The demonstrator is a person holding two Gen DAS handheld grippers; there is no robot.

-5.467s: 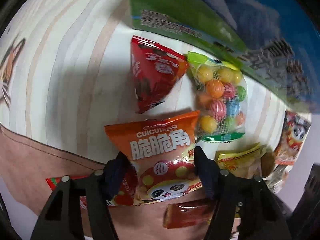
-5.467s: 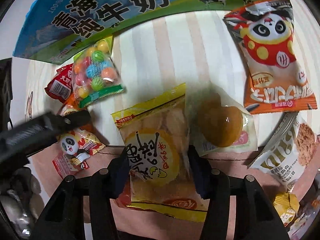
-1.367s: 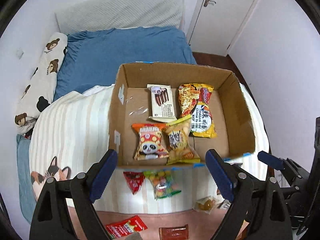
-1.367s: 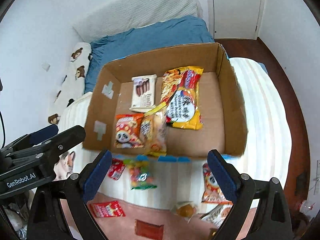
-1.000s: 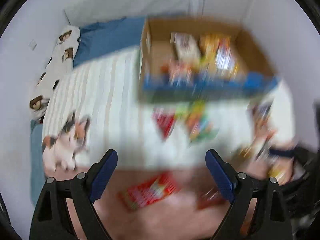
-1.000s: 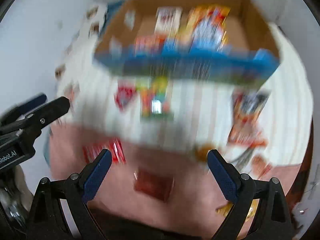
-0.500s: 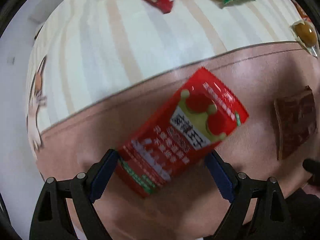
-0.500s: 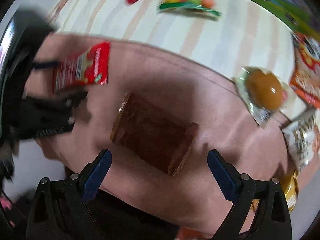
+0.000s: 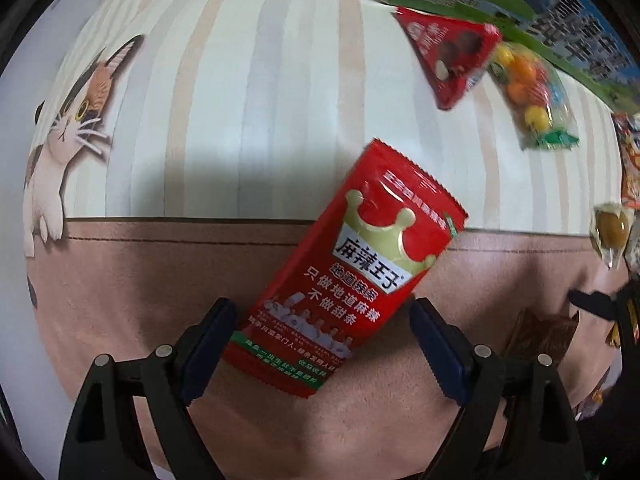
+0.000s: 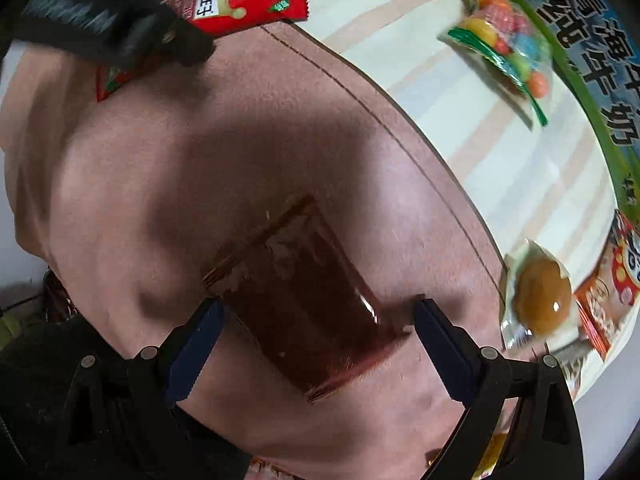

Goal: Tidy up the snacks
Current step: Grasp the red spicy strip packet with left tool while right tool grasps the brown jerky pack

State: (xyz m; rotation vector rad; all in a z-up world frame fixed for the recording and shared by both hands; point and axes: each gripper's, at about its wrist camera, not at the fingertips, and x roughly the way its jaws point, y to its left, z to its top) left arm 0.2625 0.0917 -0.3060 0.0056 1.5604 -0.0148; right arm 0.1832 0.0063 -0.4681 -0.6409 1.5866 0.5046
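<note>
Both grippers now low over the pink border of the blanket (image 9: 120, 280), box contents gone from sight; a second ago, high above with the open cardboard box and its four packed snacks in full view. Meaning for the task: the packing trip judged finished, a fresh pair of pickups just beginning.

Left gripper (image 9: 322, 334) wide, straddling the lower end of the red spicy-strip packet (image 9: 352, 272), which lies tilted across the seam between pink border and striped part. Pads beside the packet's edges, not visibly pressing; no grip yet.

Right gripper (image 10: 316, 334) also wide, jaws just narrowed a little, with the dark brown packet (image 10: 304, 300) lying slantwise between them on the pink border. Fingertips close to its corners, contact not certain; packet flat on the blanket.

Farther up on the stripes, awaiting later trips: a red triangular packet (image 9: 448, 56), a bag of coloured candy balls (image 9: 528, 96), both just under the printed side of the milk carton box (image 9: 560, 24). Near the right edge, a sealed brown egg (image 10: 540, 300) and a panda snack bag (image 10: 616, 280).

Likely next: closing both pairs of jaws, then lifting toward the box.
</note>
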